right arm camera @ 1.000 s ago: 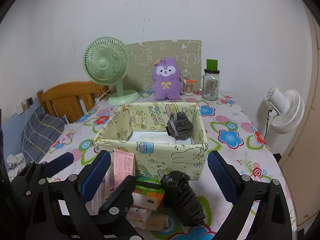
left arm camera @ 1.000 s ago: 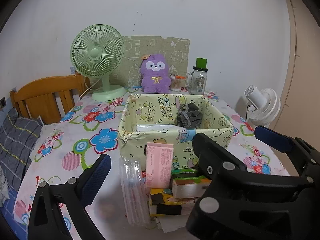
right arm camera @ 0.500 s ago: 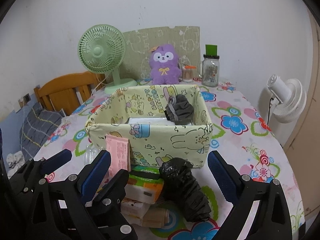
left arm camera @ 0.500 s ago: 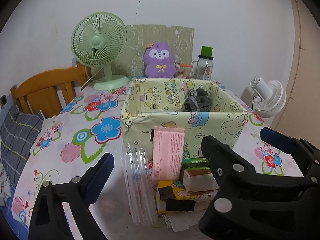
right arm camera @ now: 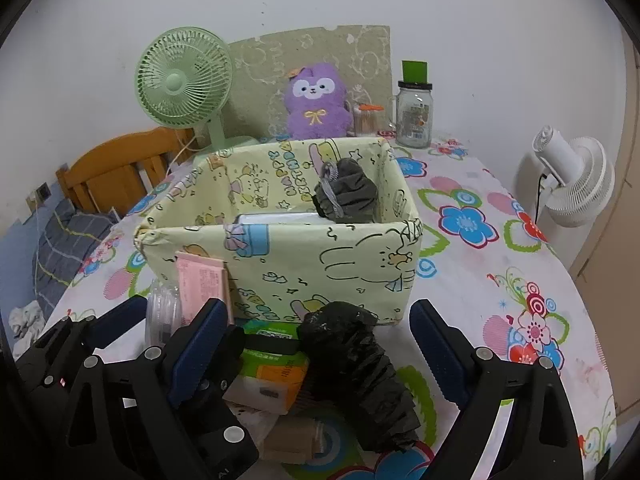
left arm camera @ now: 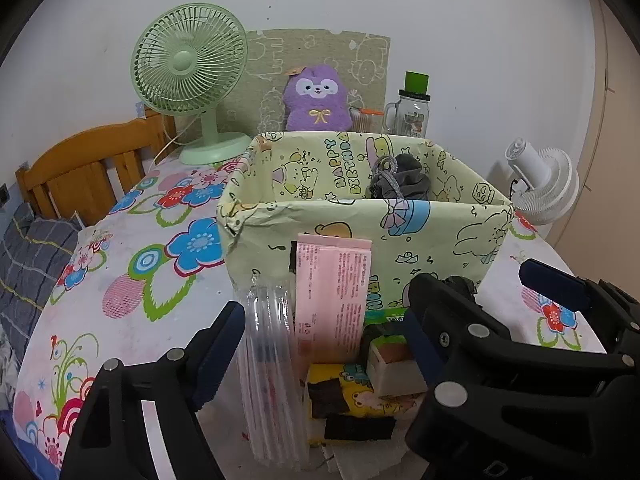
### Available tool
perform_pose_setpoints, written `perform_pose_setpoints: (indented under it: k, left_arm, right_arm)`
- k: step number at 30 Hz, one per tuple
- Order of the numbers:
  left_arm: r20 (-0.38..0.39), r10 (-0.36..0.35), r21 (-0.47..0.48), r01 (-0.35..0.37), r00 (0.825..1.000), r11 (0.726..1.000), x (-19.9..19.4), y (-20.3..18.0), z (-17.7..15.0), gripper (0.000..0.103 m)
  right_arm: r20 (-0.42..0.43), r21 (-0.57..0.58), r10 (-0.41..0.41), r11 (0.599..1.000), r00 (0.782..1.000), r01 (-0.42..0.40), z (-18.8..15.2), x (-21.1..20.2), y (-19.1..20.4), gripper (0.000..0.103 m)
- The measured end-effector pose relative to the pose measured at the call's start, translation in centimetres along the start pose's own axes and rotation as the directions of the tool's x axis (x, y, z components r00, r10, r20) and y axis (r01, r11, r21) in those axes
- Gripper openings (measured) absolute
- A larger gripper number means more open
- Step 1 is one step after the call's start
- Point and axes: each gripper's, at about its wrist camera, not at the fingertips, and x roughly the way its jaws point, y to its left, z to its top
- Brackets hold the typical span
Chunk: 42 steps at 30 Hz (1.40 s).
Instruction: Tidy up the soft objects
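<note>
Both spread grippers (left arm camera: 320, 344) (right arm camera: 316, 344) nearer the box (right arm camera: 280, 256); black bag (right arm camera: 356, 376) plain only rightward.

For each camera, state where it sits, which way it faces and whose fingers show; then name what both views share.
Left wrist: on the left gripper, low over the table, facing the yellow box; its own fingers open, the right gripper intruding.
Right wrist: on the right gripper, facing the box over the black bag; the left gripper intruding.
Shared: box, purple plush, green fan.
</note>
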Motion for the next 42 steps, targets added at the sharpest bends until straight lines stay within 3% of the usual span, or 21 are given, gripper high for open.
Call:
perform_pose_setpoints:
  k: [6, 11, 20, 22, 26, 30, 34, 42]
  left_arm:
    - [-0.004, -0.005, 0.01, 0.005, 1.0, 1.0, 0.3, -0.2, -0.1, 0.074]
    - [-0.031, -0.001, 0.008, 0.001, 1.0, 1.0, 0.8, -0.1, -0.1, 0.053]
    - [-0.037, -0.002, 0.003, 0.002, 0.999, 1.0, 0.8, -0.2, -0.2, 0.051]
    - [-0.037, 0.005, 0.01, -0.004, 0.999, 1.0, 0.9, -0.2, -0.2, 0.051]
    - [-0.04, 0.012, 0.02, -0.012, 0.999, 1.0, 0.9, -0.3, -0.2, 0.051]
    - [-0.04, 0.025, 0.033, -0.023, 0.999, 0.999, 1.0, -0.5, -0.3, 0.051]
    - [-0.039, 0.032, 0.04, -0.03, 0.999, 0.999, 1.0, -0.7, -0.3, 0.051]
    - [-0.043, 0.033, 0.036, -0.031, 0.999, 0.999, 1.1, -0.7, -0.1, 0.055]
  right_arm:
    - [-0.02, 0.014, -0.002, 1.0, 1.0, 0.002, 0.0, 0.8, -0.5, 0.092]
    - [-0.038, 0.029, -0.001, 1.0, 0.999, 0.002, -0.1, 1.3, -0.9, 0.088]
    - [-0.063, 0.073, -0.015, 0.997, 0.998, 0.02, -0.2, 1.9, -2.1, 0.082]
    - [-0.075, 0.079, -0.022, 0.996, 0.997, 0.028, -0.2, 2.3, -2.3, 0.073]
    - [-0.103, 0.111, 0.013, 0.994, 0.995, -0.001, -0.4, 2.9, -2.7, 0.065]
    - [-0.108, 0.103, 0.024, 0.995, 0.994, -0.013, -0.4, 3.0, -2.3, 0.045]
    - [-0.106, 0.105, 0.028, 0.994, 0.994, -0.017, -0.5, 2.9, -2.3, 0.033]
    - [-0.09, 0.094, 0.023, 0.995, 0.996, -0.014, -0.4, 2.3, -2.2, 0.031]
